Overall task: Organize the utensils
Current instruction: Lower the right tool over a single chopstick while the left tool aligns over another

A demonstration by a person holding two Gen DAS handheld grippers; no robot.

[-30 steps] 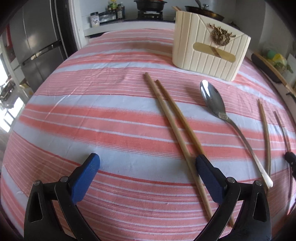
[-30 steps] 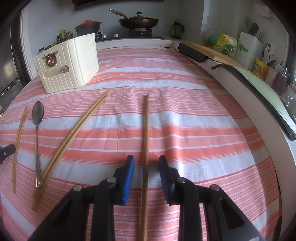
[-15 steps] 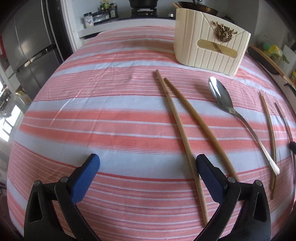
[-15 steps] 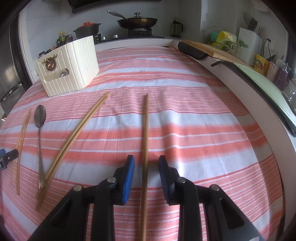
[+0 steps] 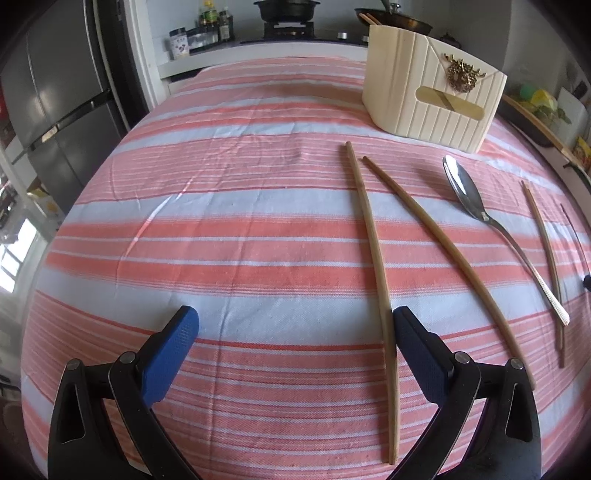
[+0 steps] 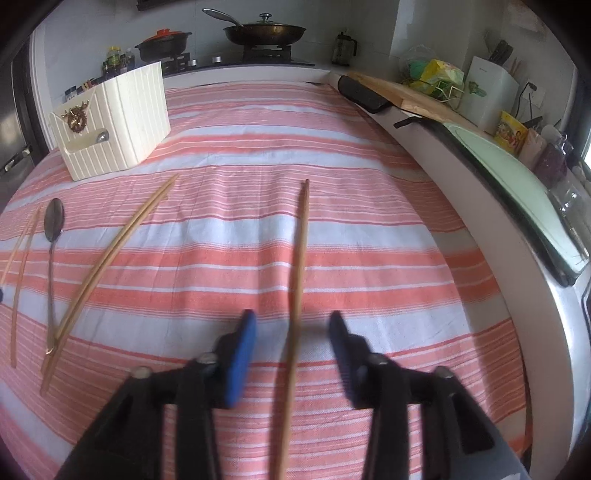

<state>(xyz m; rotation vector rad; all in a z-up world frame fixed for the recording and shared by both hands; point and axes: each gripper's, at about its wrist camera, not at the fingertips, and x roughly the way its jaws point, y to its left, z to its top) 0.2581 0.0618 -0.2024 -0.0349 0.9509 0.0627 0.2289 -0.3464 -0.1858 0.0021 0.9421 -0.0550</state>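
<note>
A red-and-white striped cloth [image 5: 236, 236] covers the whole counter [image 6: 436, 155], and every utensil lies flat on it; at its far side stands a cream ribbed holder box [image 5: 424, 96] with a gold ornament on its front, upright, with a chopstick tip showing above its rim in the left wrist view and a spoon bowl visible through its slot in the right wrist view; behind it a stove carries a lidded pan [image 6: 264, 31]; the left gripper [image 5: 293, 325] hangs low over the cloth with its jaws spread wide, the right blue pad just beside the near part of a long chopstick [image 5: 373, 243] but not gripping it; a second chopstick [image 5: 447, 254] runs close alongside, the two nearest at their far tips; the right gripper [image 6: 291, 328] has its jaws spread with a single chopstick [image 6: 300, 273] lying between them, touched by neither pad; a metal spoon [image 5: 491, 225] lies to the right of the pair, bowl towards the box; just beyond it rests a thinner, darker chopstick [image 5: 546, 258].
</note>
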